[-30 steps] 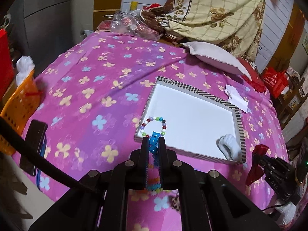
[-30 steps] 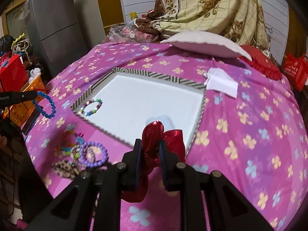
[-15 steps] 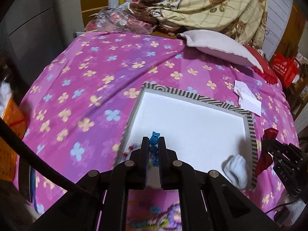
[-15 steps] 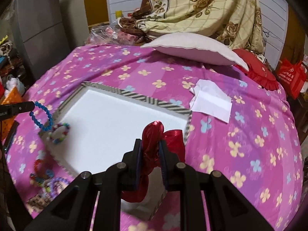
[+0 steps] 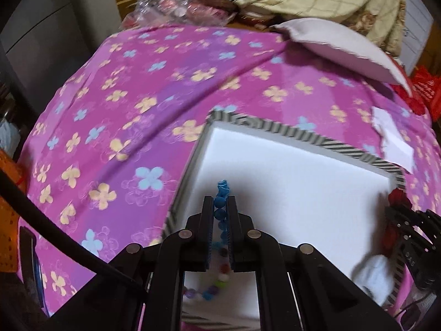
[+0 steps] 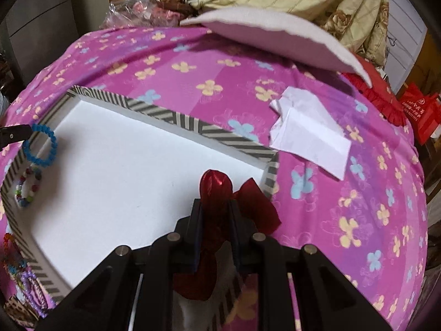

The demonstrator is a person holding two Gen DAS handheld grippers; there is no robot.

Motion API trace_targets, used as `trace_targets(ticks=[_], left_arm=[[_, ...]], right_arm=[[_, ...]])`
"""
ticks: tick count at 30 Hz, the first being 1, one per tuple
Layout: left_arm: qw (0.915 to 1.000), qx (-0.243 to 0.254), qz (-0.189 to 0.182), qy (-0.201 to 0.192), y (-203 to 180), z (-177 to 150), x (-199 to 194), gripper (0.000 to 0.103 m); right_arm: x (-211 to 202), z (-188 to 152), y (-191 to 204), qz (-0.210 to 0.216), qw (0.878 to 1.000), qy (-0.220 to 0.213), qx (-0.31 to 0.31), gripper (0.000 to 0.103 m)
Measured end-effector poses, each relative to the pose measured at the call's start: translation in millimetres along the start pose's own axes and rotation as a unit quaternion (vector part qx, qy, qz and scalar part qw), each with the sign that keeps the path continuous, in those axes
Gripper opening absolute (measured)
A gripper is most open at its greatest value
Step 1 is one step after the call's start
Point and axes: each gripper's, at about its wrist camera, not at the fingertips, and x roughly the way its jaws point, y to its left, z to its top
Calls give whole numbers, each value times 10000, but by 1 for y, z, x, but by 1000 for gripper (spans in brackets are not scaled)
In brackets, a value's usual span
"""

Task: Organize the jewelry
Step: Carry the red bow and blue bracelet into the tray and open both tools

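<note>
Blue bead bracelet (image 5: 220, 207) is clamped in my left gripper (image 5: 220, 209), jaws closed on it, loop hanging down over the near-left part of the white tray (image 5: 303, 176). From the right wrist view the same bracelet (image 6: 41, 146) dangles just above the tray's left edge, and the left gripper (image 6: 16, 133) shows only as a black tip.

Red ribbon bow (image 6: 217, 190) is pinched in my right gripper (image 6: 215, 215), jaws shut on it, held over the tray's near-right corner by the striped rim (image 6: 193, 122). The left wrist view has the right gripper (image 5: 399, 215) at the tray's right edge, with the bow (image 5: 397, 195) in it.

Multicolour bead bracelet (image 6: 27, 187) lies flat inside the tray, near-left corner, below the hanging blue one; partly hidden behind my left gripper in its own view (image 5: 212, 289).

More bracelets (image 6: 16, 270) sit on the bedspread (image 6: 330, 207) outside the tray's left side. White folded paper (image 6: 308, 135) lies on the bedspread right of the tray. White cloth lump (image 5: 372, 278) is at the tray's near-right corner.
</note>
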Motion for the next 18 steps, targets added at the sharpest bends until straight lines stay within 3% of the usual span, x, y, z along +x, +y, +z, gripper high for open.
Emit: trace_targets(ticks=[6,8,10,12,16,18], left_arm=[[9997,-126,159,161,14,0,19,24],[9996,-192,120,188,17,-1,21,24],[9995,-246,71,200,18,-2,23,24],[9992,-319,-1,223,20,-4,23,24],[9988,-397,-132,257,25,-7,17,40],[9989,-396,-159,184,26,-10,8,42]], right_arm=[[14,0,2,83,9999,34,131,21],[13,0,0,246,9995,4,213,31],[9,-1,-2,335,9990,-51,296,50],[3,-2,-3,447,9982,-138,371,51],[-19,-7,-5,667,9961,-329,478,58],[-33,-10,-6,762,9947,-442,534,61]])
